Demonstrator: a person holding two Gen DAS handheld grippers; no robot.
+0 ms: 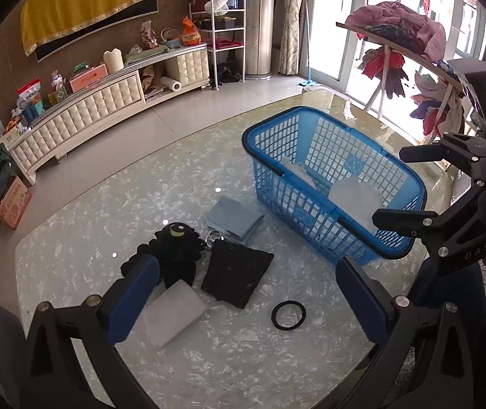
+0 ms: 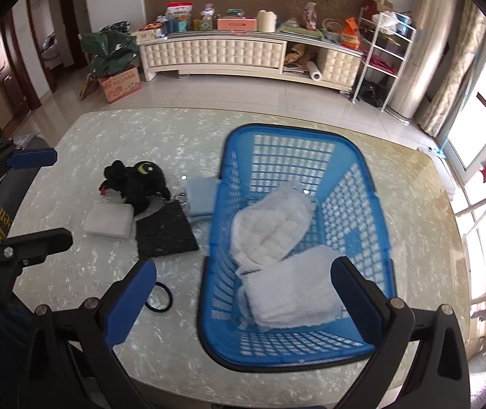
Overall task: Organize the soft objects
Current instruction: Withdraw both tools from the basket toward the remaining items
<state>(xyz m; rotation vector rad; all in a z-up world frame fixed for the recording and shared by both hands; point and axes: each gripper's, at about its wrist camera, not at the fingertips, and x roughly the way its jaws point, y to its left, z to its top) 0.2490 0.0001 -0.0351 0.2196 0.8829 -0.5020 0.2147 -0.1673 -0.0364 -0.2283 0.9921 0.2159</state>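
Note:
A blue plastic basket (image 1: pixel 372 238) (image 2: pixel 215 225) stands on the marble table and holds a white quilted cloth (image 2: pixel 273 221) and a folded white towel (image 2: pixel 290 293). Left of it lie a black plush toy (image 1: pixel 178 255) (image 2: pixel 137 180), a white pad (image 1: pixel 174 310) (image 2: pixel 108 220), a black mat (image 1: pixel 237 272) (image 2: pixel 164 230) and a folded light-blue cloth (image 1: pixel 234 220) (image 2: pixel 200 194). My left gripper (image 1: pixel 246 300) is open and empty above the mat and pad. My right gripper (image 2: pixel 243 303) (image 1: pixel 410 191) is open and empty over the basket's near end.
A black rubber ring (image 1: pixel 289 315) (image 2: pixel 159 298) lies on the table (image 1: pixel 225 364) near its front. A metal keyring (image 1: pixel 214 238) sits beside the plush toy. A white cabinet (image 2: pixel 215 56) and a clothes rack (image 1: pixel 410 44) stand beyond the table.

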